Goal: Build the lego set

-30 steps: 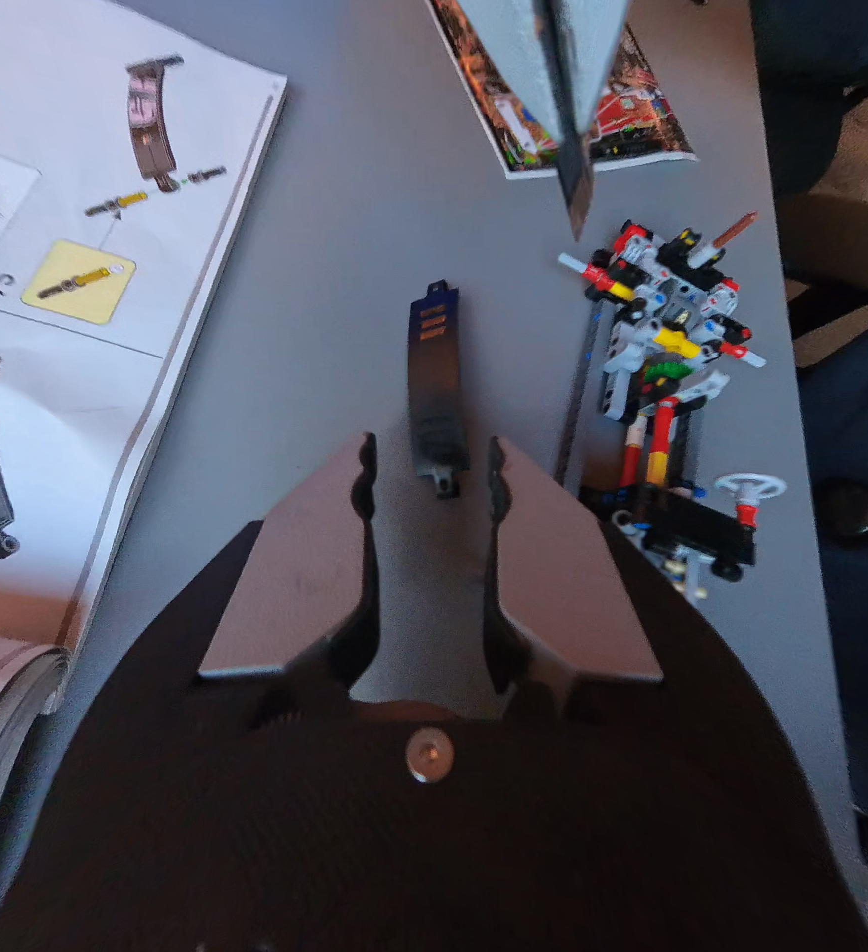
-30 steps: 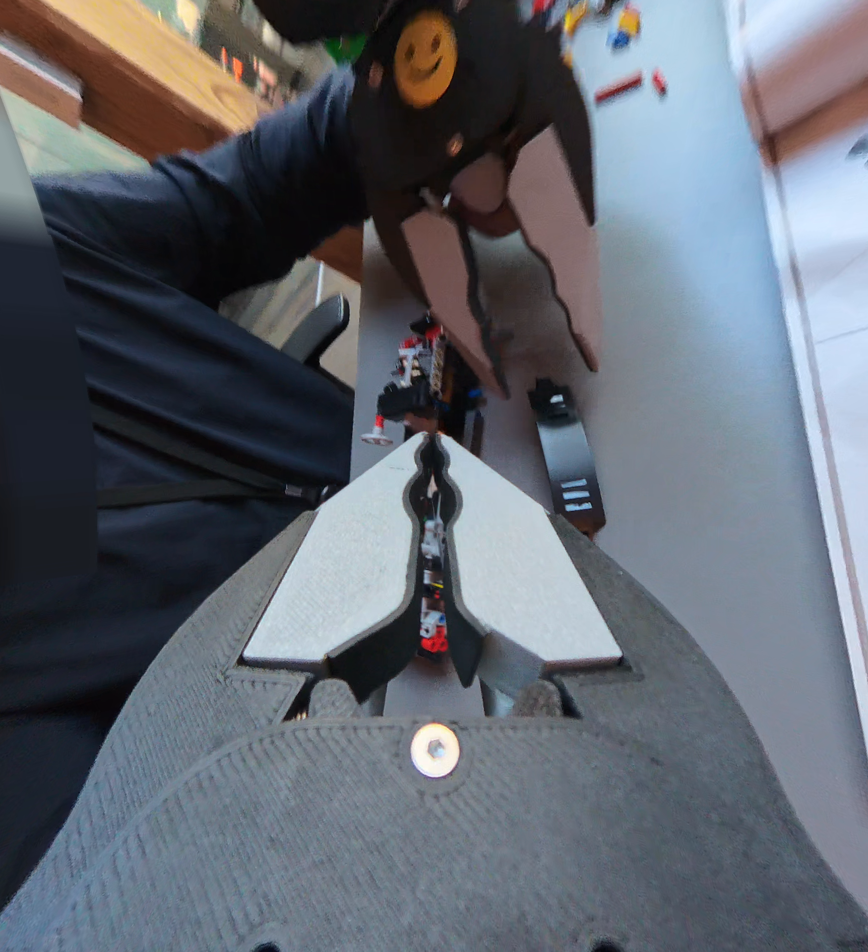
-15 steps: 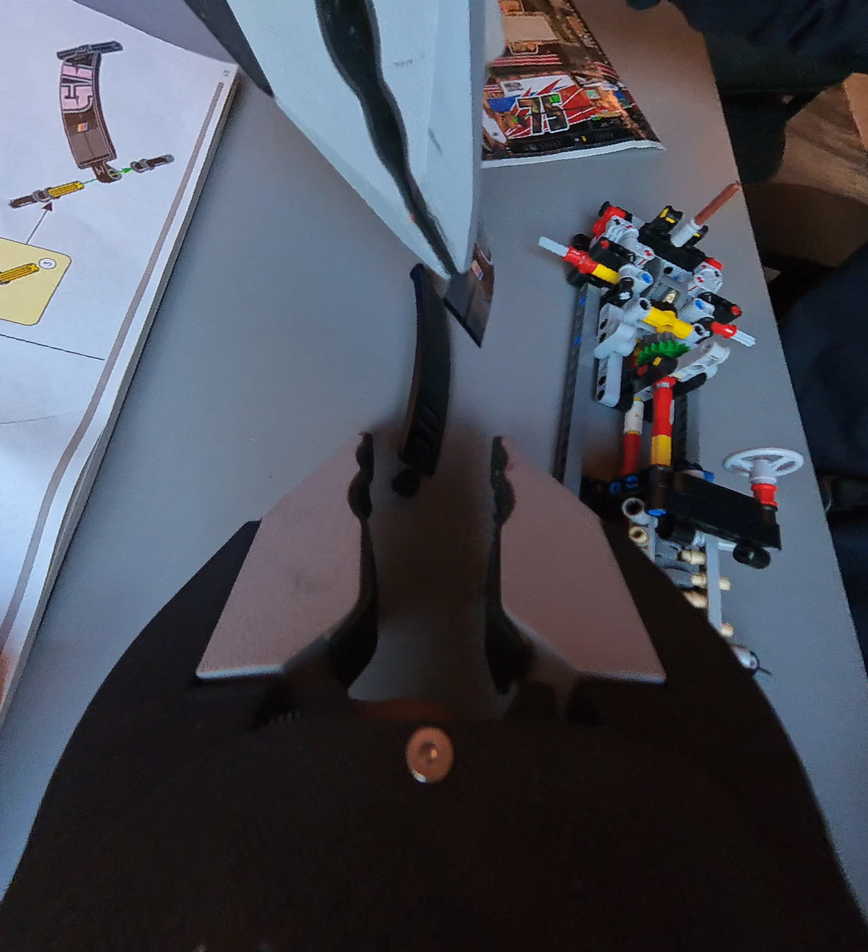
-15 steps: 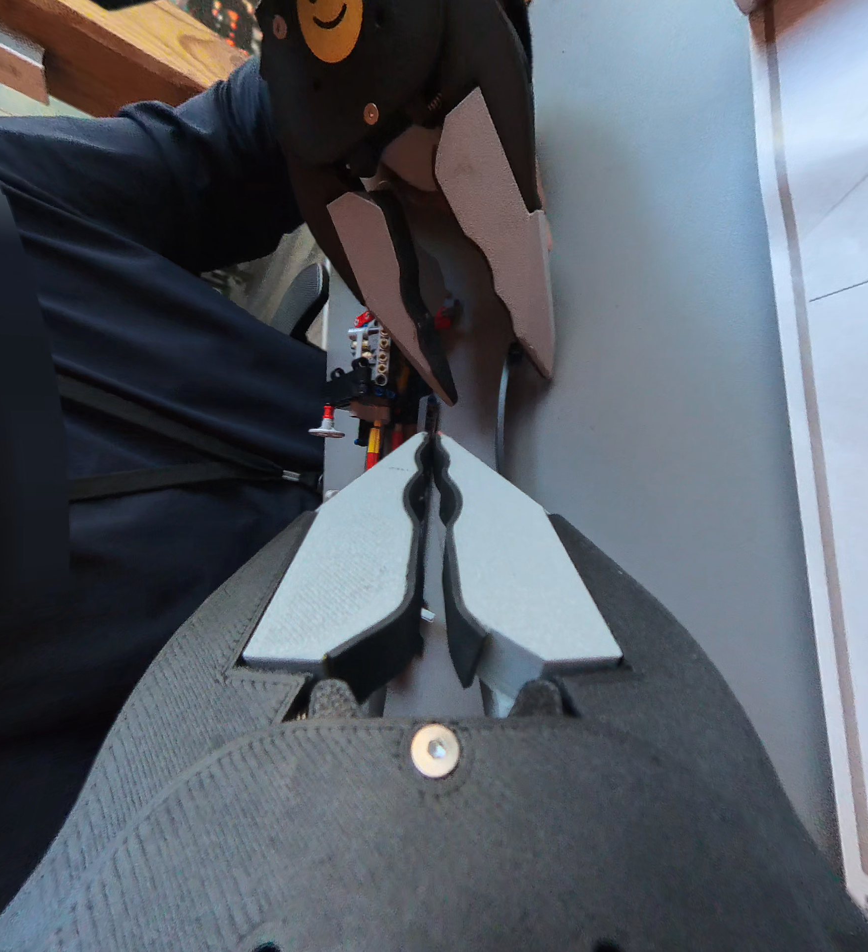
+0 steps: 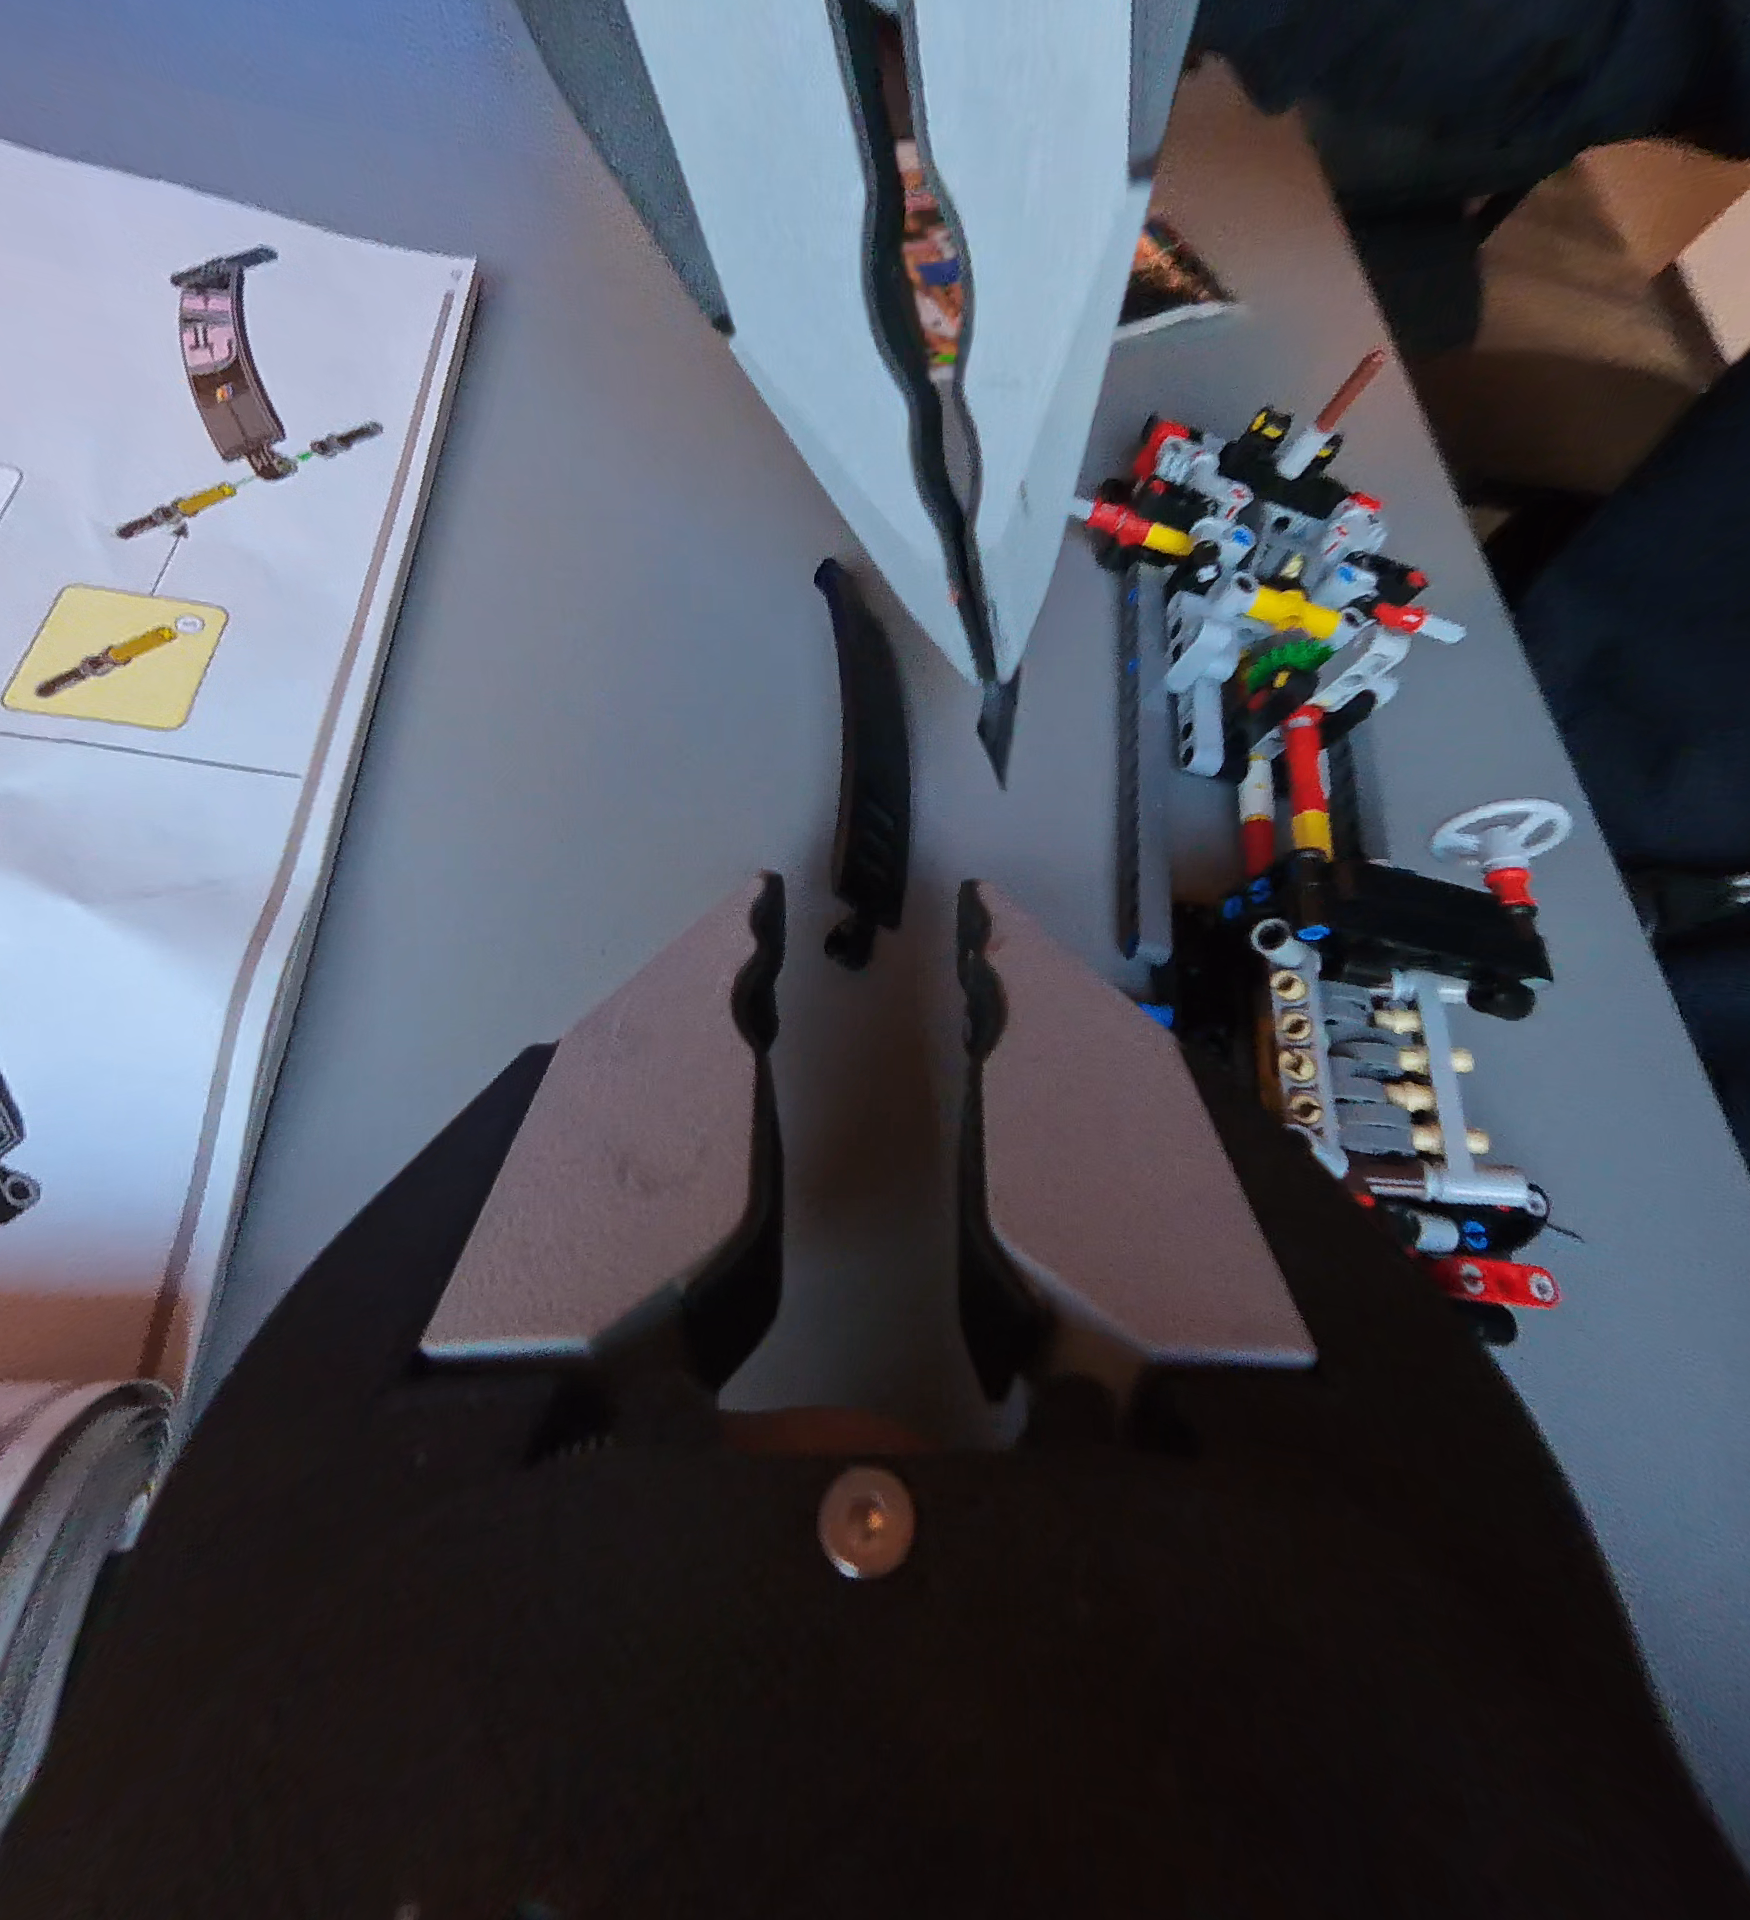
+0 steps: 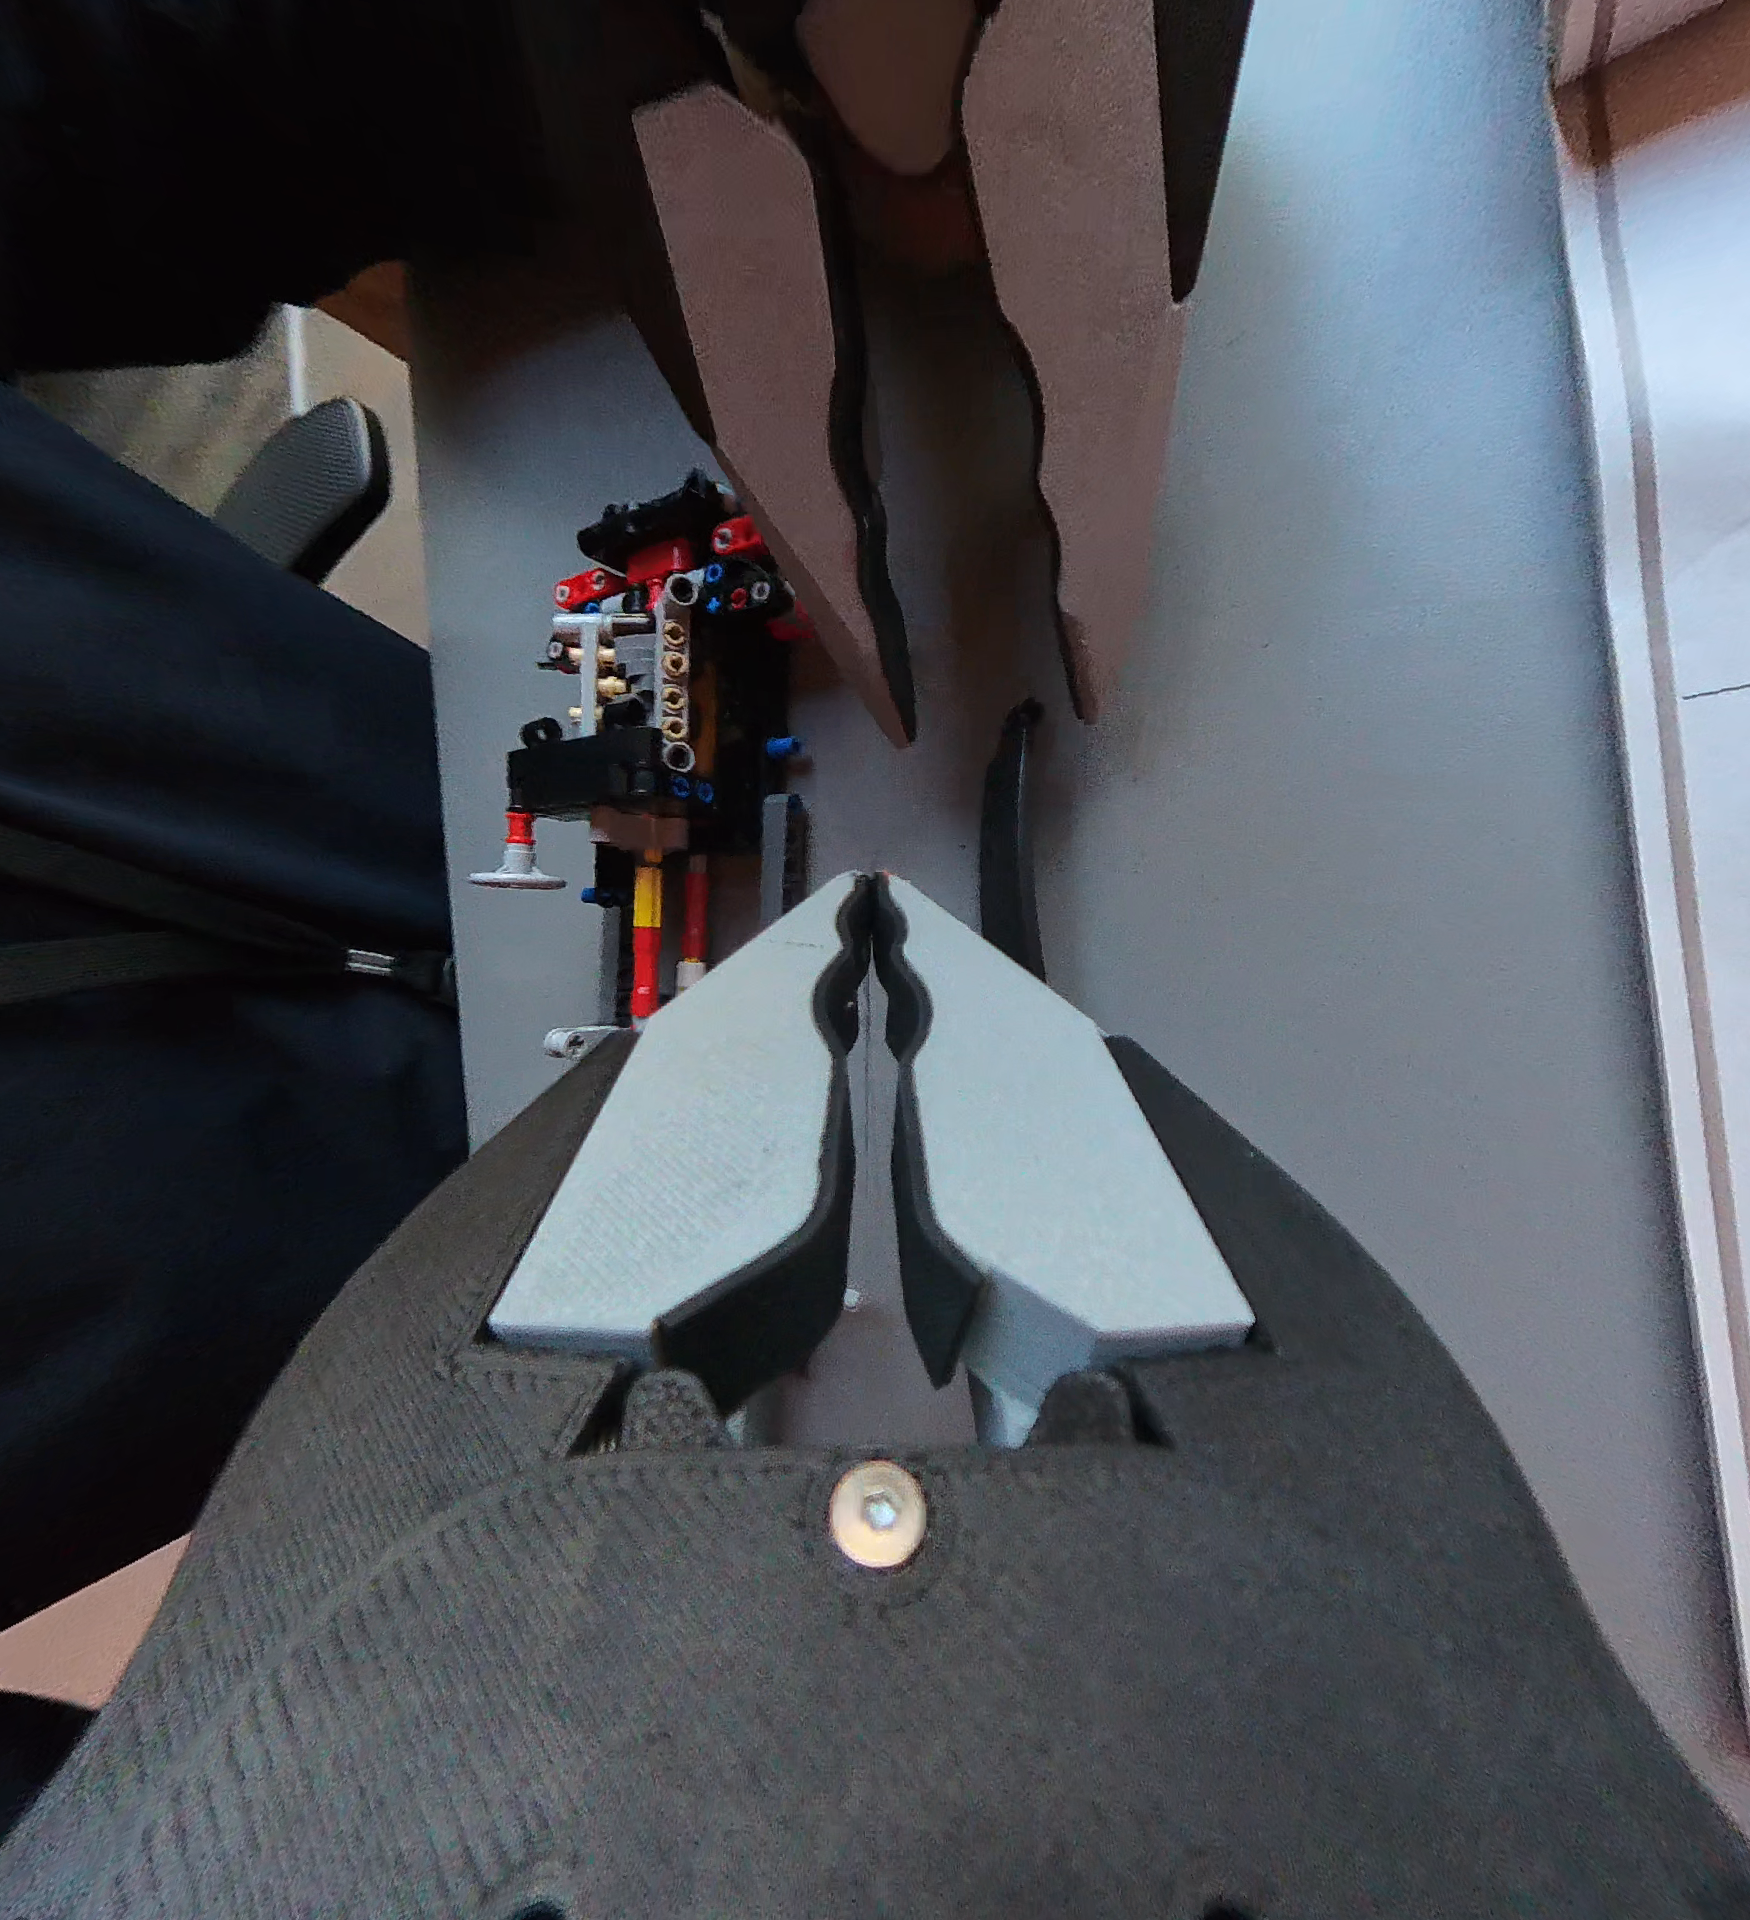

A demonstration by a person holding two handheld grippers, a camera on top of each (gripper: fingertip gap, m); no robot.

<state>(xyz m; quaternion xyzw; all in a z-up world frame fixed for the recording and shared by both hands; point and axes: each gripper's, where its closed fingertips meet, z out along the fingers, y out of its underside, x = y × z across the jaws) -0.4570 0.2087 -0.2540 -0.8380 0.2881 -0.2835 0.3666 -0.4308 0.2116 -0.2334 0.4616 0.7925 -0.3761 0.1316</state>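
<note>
Left tongs [image 5: 863, 899] gape around a curved black piece [image 5: 871, 769]; right tongs [image 6: 873, 881] closed, bare.

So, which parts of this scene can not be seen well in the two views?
- Far end of the curved black piece: in the right wrist view the right gripper, its fingers closed, covers it.
- Open instruction booklet: cut off by the left edge, left wrist view.
- Colourful leaflet: mostly behind the right gripper, left wrist view.
- Small parts of the brick-built model: blurred, too small to tell apart.
</note>
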